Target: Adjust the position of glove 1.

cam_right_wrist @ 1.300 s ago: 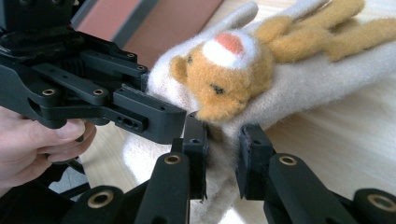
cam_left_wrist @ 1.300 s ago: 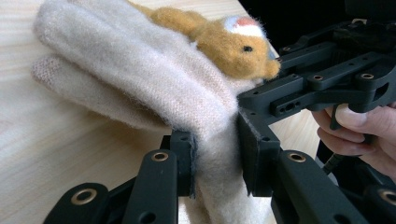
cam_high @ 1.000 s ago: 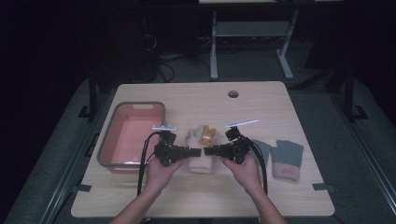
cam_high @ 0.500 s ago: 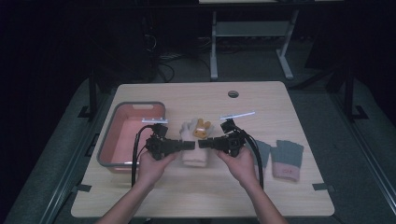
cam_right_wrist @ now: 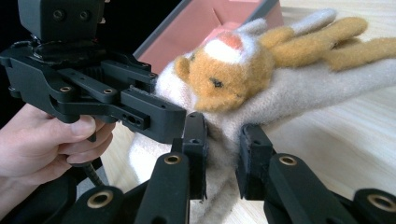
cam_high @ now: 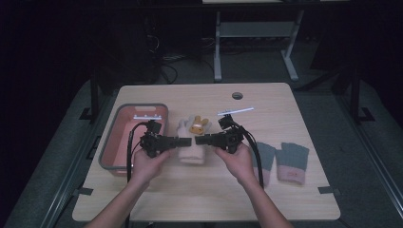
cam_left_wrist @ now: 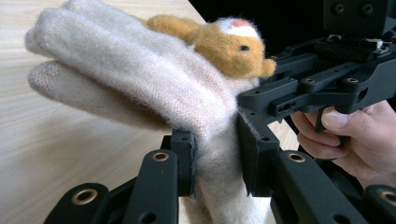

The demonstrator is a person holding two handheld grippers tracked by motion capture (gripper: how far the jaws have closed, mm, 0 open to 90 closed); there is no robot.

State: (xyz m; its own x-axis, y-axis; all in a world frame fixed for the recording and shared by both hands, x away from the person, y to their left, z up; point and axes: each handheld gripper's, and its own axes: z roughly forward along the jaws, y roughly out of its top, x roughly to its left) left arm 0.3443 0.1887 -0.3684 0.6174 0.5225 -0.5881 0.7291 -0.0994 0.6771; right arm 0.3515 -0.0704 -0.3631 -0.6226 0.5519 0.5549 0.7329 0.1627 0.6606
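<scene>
Gripping the cream woolly mitten with an orange plush animal head [cam_high: 192, 142] from either side, the left tongs [cam_high: 186, 141] and right tongs [cam_high: 199, 140] hold it near the bench [cam_high: 209, 190] middle, beside the pink plastic tub [cam_high: 142, 114].

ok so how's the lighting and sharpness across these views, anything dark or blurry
High view: the table is lit, the room behind nearly black, detail small and soft. Left gripper view: the cream mitten is sharp, the nearest jaw parts softer. Right gripper view: bright and clear, the plush animal crisp, the top left corner dark.
</scene>
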